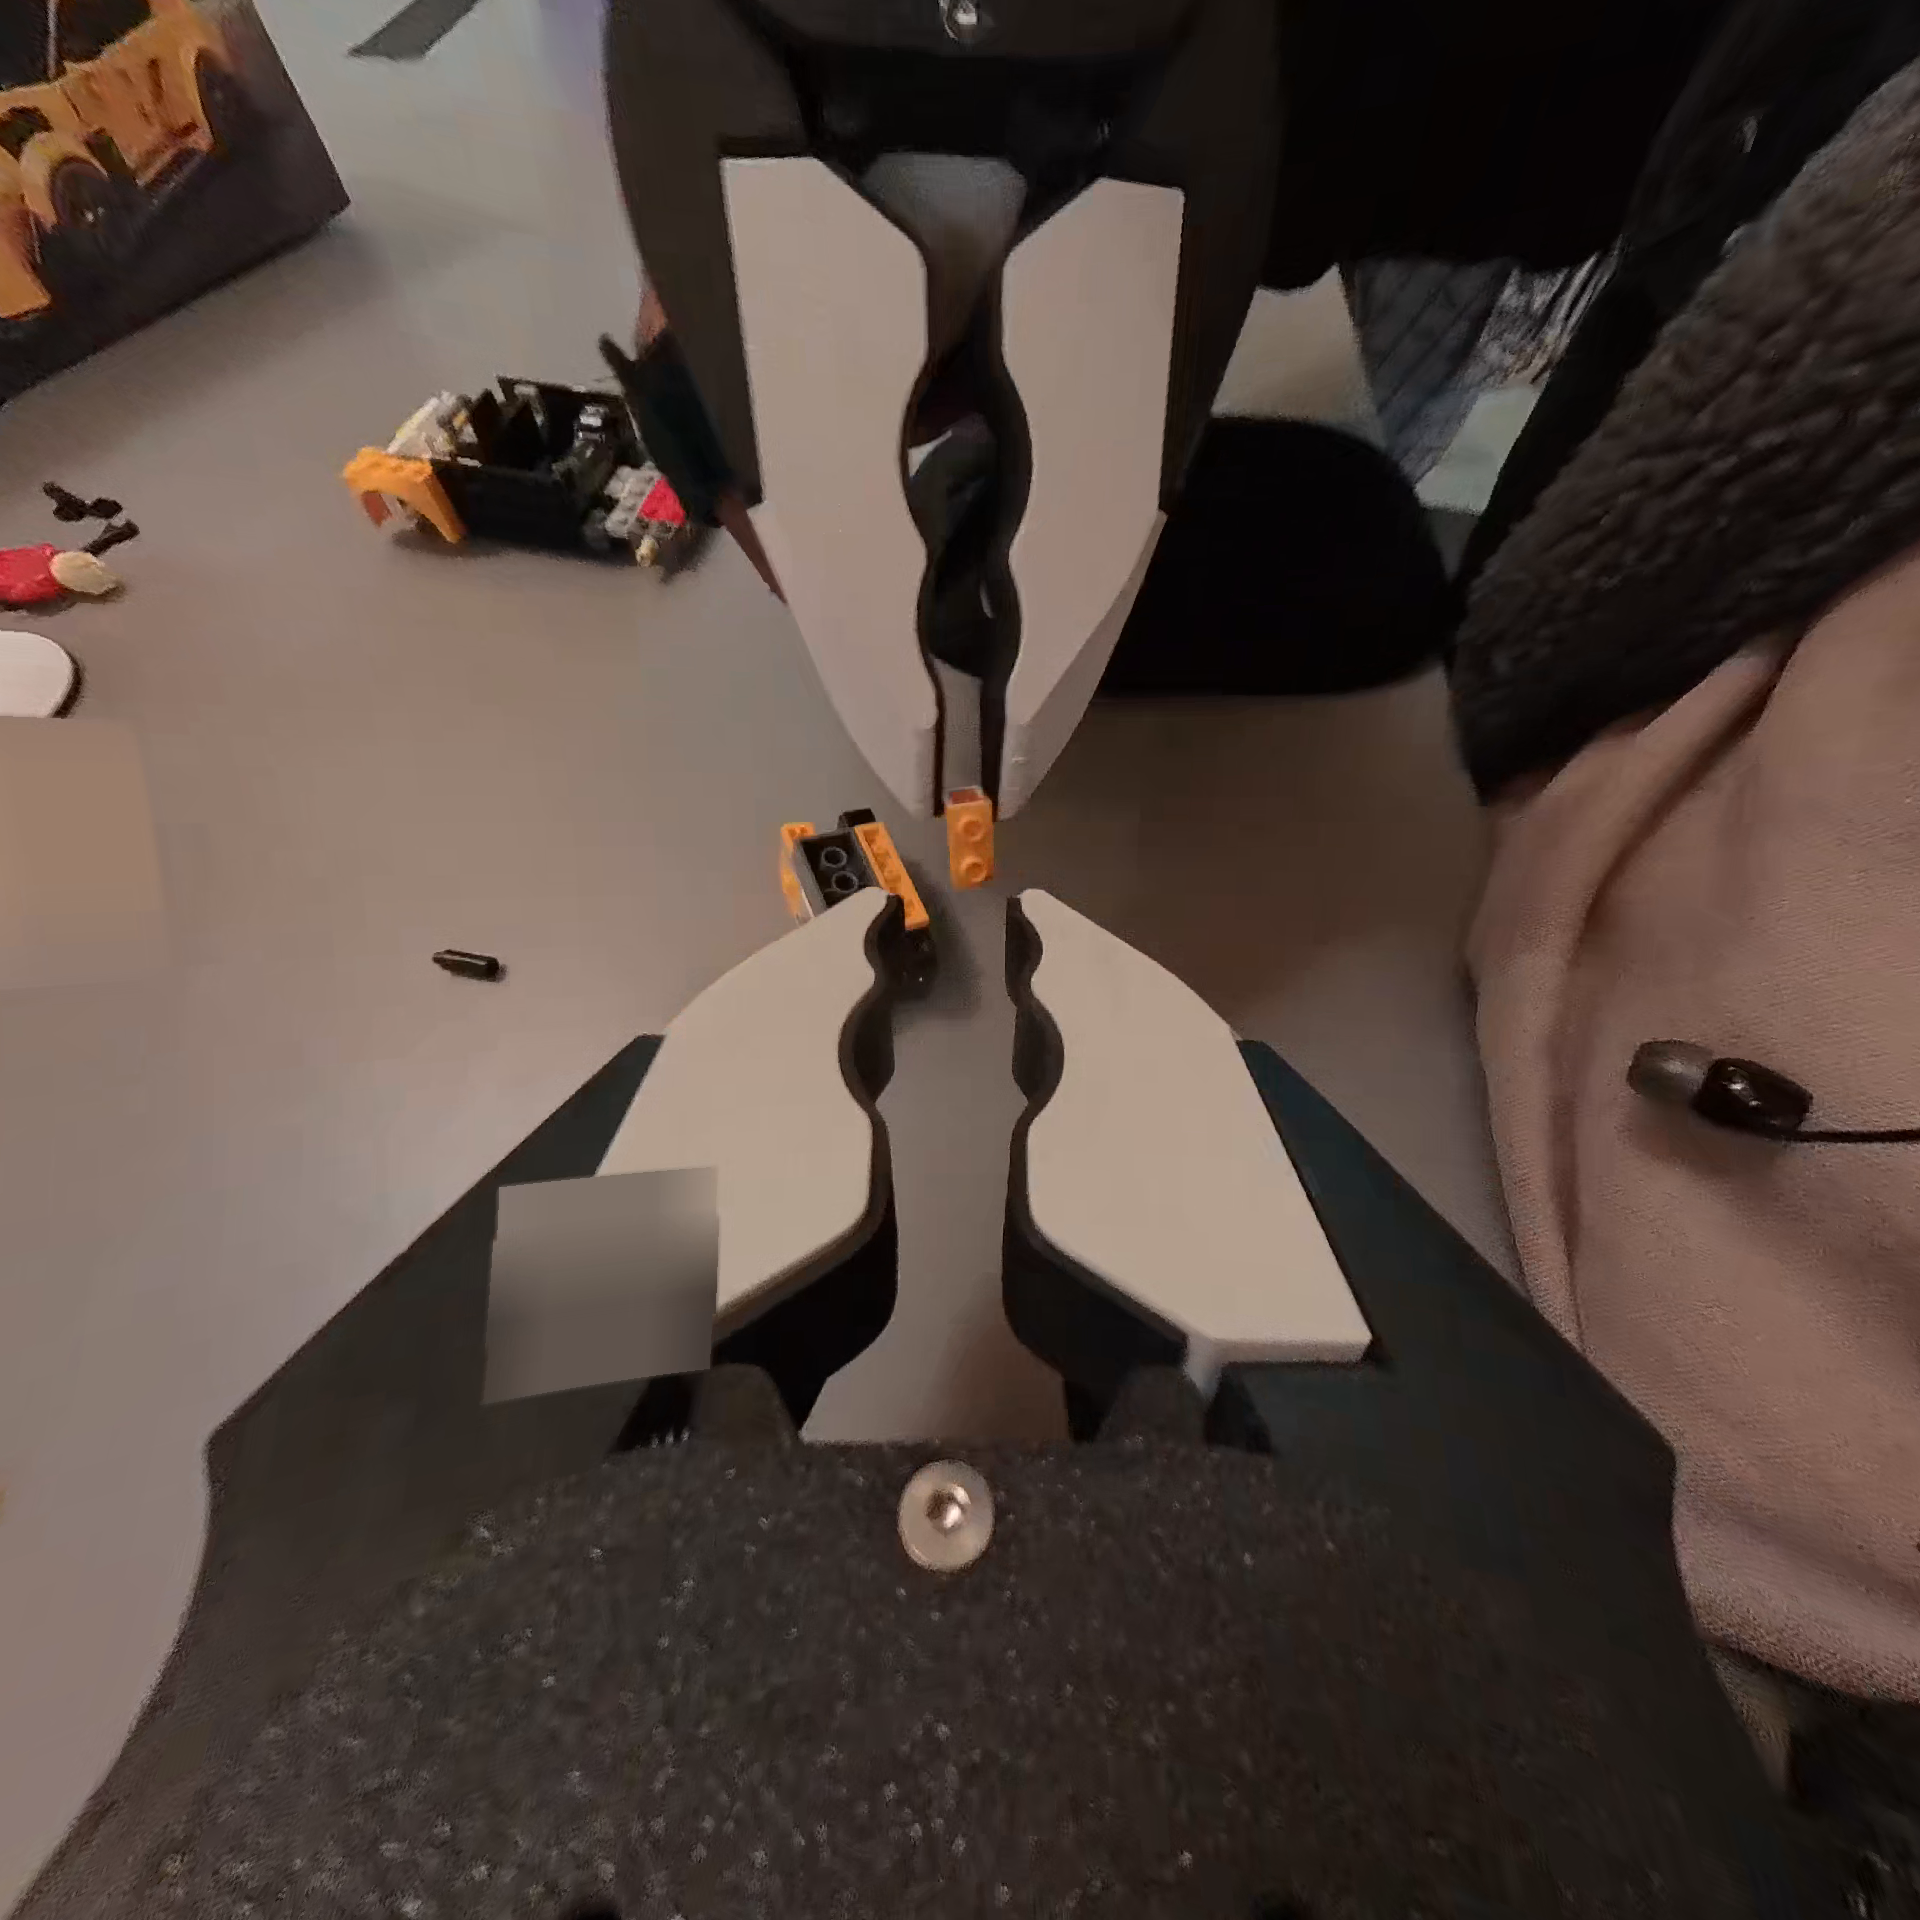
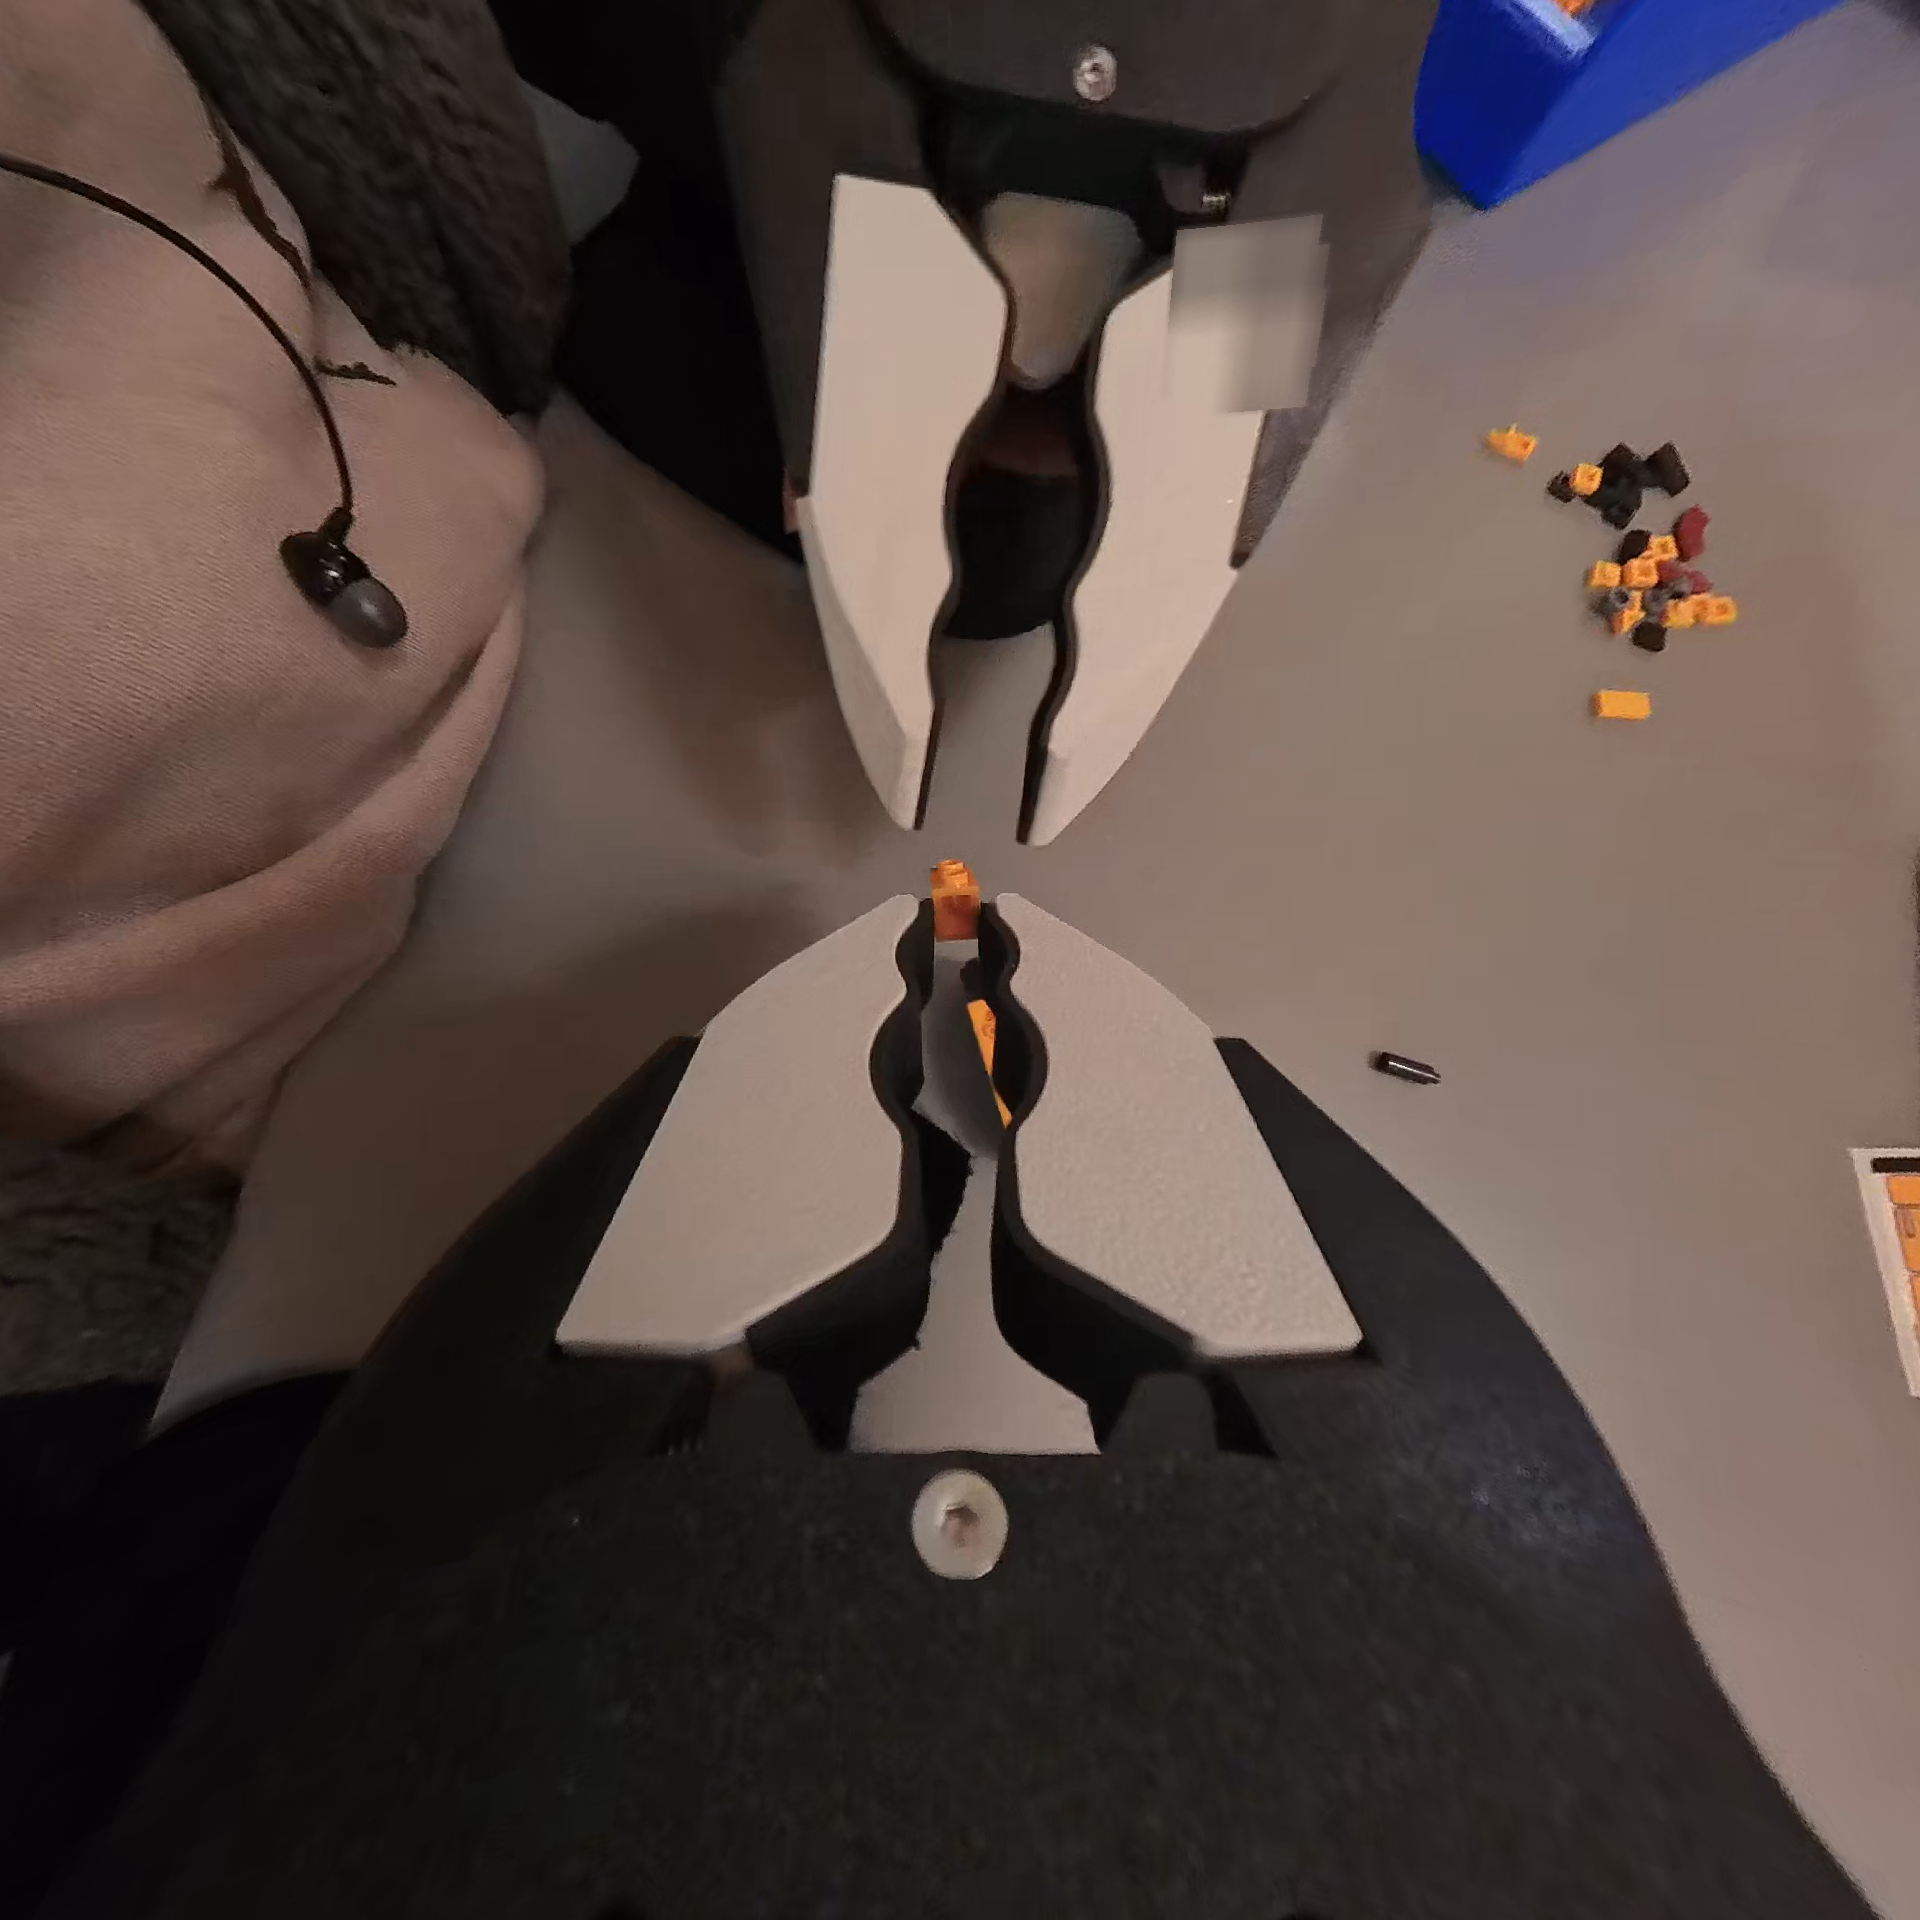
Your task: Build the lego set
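Right gripper [image 2: 958, 914] was clamped on a small orange brick [image 1: 971, 850] at its fingertips, facing the left gripper [image 1: 951, 909] tip to tip above the grey table [image 1: 416, 779]. Left gripper's fingers stood apart, holding nothing. A small orange-and-black sub-assembly [image 1: 847, 871] lay just at 10 o'clock of the left tips. Partly built car [image 1: 530, 473] farther off at 11 o'clock. Loose bricks [image 2: 1647, 551] at 2 o'clock of the right gripper.

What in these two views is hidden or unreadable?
- Left wrist view: the small orange-and-black assembly is partly covered by the left gripper.
- Right wrist view: the same assembly shows only through the right gripper, shut on an orange brick.
- Loose pieces: too small.
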Demonstrator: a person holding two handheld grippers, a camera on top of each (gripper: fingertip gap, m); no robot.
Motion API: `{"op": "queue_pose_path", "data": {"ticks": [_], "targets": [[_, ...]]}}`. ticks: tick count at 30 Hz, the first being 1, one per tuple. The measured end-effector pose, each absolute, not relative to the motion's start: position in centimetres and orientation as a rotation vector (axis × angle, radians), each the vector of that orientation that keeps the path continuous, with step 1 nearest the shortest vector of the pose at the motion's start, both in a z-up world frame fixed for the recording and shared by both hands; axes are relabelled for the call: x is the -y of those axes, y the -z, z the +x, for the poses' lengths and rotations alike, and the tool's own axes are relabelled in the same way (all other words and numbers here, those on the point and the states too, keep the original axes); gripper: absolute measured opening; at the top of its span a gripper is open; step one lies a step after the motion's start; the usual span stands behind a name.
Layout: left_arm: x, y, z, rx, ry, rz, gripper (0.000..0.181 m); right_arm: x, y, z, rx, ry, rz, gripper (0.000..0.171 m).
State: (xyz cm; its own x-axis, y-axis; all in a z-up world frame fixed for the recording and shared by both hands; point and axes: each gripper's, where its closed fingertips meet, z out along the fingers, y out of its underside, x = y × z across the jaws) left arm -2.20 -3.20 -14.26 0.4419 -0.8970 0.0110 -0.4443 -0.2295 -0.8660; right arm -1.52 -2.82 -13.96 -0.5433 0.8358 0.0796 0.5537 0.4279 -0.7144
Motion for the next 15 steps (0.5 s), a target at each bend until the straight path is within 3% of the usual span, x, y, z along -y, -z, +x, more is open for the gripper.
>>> {"op": "queue_pose_path", "data": {"ticks": [1, 12, 15], "targets": [[3.3, 14.5, -2.0, -1.148, 0.659, -1.856, 0.018, 2.8, 14.2, -1.6, 2.269, -0.89, -1.184, 0.008], [2.0, 15.1, -1.8, -1.103, 0.565, -1.849, 0.007, 1.8, 14.8, -1.8, 2.257, -0.872, -1.194, 0.01], [1.4, 16.0, -2.5, -1.076, 0.529, -1.866, 0.007, -0.6, 16.4, -0.3, 2.309, -0.717, -1.196, 0.035]]}}
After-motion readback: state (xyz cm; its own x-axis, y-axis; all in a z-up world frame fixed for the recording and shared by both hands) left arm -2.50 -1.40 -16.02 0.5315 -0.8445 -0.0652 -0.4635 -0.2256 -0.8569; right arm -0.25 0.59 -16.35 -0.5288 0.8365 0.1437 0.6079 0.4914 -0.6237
